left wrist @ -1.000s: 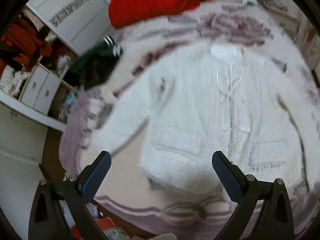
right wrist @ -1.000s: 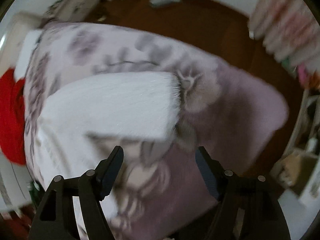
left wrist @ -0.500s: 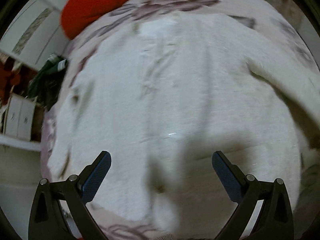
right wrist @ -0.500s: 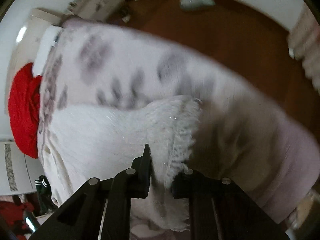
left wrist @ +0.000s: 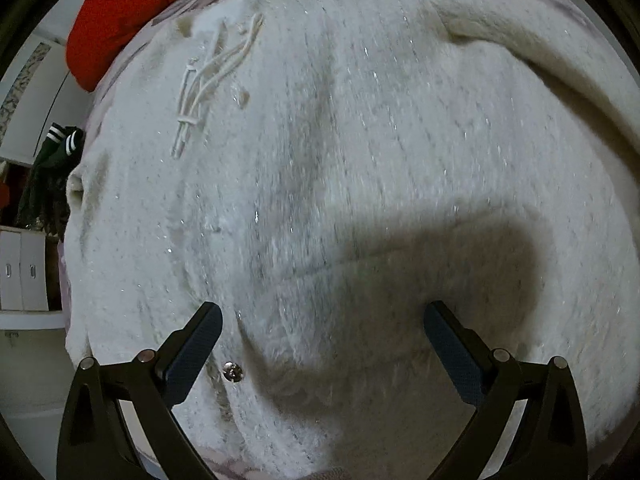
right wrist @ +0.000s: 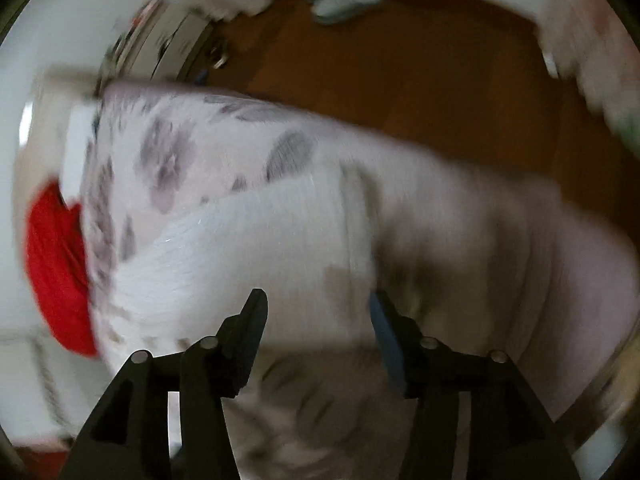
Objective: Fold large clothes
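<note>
A large white fuzzy sweater (left wrist: 340, 160) lies spread on a bed with a floral cover. It fills the left wrist view, with a drawstring near its neck (left wrist: 208, 76) and one sleeve folded across at the upper right (left wrist: 540, 48). My left gripper (left wrist: 322, 344) is open, close above the sweater's lower body, holding nothing. In the blurred right wrist view the sweater's sleeve (right wrist: 260, 248) lies on the bed cover (right wrist: 520, 260). My right gripper (right wrist: 318, 328) is open just above the sleeve's cuff end, holding nothing.
A red garment (left wrist: 128, 12) lies at the head of the bed and also shows in the right wrist view (right wrist: 56, 268). A dark green striped garment (left wrist: 52, 160) hangs beside white drawers (left wrist: 24, 272). Brown wooden floor (right wrist: 420, 72) lies beyond the bed.
The left gripper moved in close over the sweater body. The right gripper, shut on the sleeve cuff half a second ago, has opened and let the sleeve go.
</note>
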{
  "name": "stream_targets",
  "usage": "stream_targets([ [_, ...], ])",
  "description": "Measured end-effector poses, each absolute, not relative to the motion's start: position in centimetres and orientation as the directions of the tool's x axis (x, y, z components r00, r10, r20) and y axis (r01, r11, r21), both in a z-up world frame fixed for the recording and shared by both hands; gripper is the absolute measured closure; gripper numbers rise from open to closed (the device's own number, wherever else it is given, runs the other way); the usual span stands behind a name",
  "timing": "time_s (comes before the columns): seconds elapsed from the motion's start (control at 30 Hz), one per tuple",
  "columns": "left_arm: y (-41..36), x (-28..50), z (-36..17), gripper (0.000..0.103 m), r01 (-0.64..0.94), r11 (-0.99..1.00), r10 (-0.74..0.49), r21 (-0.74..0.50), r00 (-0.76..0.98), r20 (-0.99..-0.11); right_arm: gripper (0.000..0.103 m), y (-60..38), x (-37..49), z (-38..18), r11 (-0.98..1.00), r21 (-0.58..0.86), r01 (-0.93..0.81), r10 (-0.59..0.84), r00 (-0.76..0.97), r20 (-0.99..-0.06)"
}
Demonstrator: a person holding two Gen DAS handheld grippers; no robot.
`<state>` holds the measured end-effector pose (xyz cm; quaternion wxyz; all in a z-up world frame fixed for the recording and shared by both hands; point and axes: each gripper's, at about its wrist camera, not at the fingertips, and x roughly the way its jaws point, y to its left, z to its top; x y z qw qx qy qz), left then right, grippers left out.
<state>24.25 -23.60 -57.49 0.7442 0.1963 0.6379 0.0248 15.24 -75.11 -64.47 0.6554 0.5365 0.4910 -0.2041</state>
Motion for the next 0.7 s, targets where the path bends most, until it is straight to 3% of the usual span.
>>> stream_targets([
  [0.13, -23.5, 24.7, -56.6, 0.000, 0.192, 0.930, 0.285, 0.314, 0.164, -0.944, 0.045, -71.9, 14.2, -69.9, 0.087, 0.627, 0.774, 0.388, 0.553, -0.737],
  [0.33, -21.7, 29.0, -53.9, 0.000, 0.030, 0.947, 0.305, 0.319, 0.224, -0.926, 0.046, -71.6, 16.4, -73.9, -0.168, 0.738, 0.654, 0.200, 0.755, -0.624],
  [0.4, -20.6, 31.9, -53.9, 0.000, -0.056, 0.957, 0.291, 0.286, 0.230, -0.929, 0.081, -71.0, 17.3, -73.6, -0.173, 0.755, 0.632, 0.168, 0.775, -0.610],
  [0.43, -20.4, 33.5, -54.1, 0.000, -0.083, 0.961, 0.275, 0.263, 0.236, -0.932, 0.090, -70.8, 18.2, -73.1, -0.141, 0.747, 0.649, 0.179, 0.759, -0.626],
  [0.6, -20.5, 40.5, -59.1, 0.000, -0.051, 0.944, 0.328, 0.325, 0.203, -0.922, 0.092, -69.9, 20.5, -69.4, 0.017, 0.722, 0.691, 0.140, 0.714, -0.686],
  [0.7, -19.5, 41.6, -61.4, 0.000, -0.049, 0.969, 0.247, 0.242, 0.204, -0.947, 0.093, -70.3, 21.3, -66.2, 0.109, 0.693, 0.713, 0.083, 0.688, -0.721],
])
